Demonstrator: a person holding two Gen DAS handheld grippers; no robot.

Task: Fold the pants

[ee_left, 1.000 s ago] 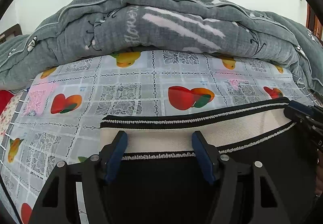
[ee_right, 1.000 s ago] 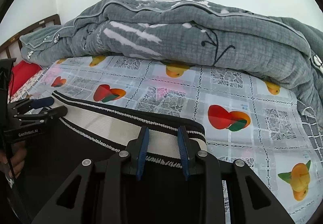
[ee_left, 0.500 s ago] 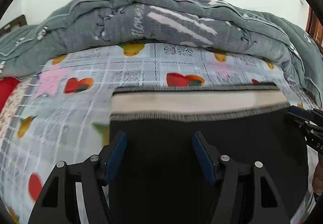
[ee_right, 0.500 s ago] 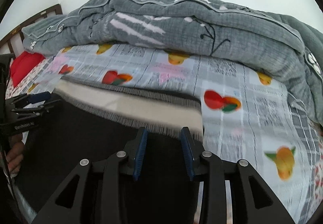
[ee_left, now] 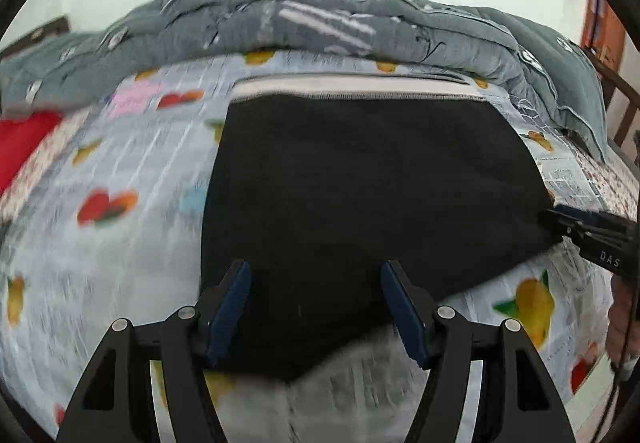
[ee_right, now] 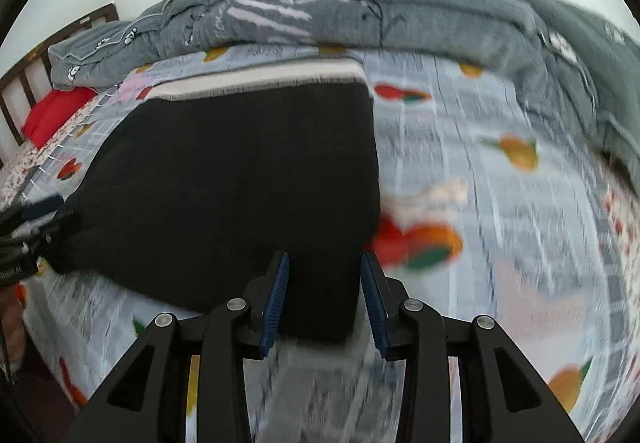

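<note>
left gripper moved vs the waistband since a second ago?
Yes. The left gripper has pulled back from the waistband toward the pants' near edge.

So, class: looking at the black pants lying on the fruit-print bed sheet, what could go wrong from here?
1. The black pants near edge looks uneven, so the next fold may come out crooked.
2. Open left tongs and right tongs hover low; they might snag the fabric.
3. The fruit-print bed sheet could bunch underneath.

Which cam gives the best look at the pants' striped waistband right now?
Left wrist: the waistband runs nearly level across the frame, both ends visible, above the black pants. Right wrist also shows it, but slanted, off to the left and about as blurred.
</note>
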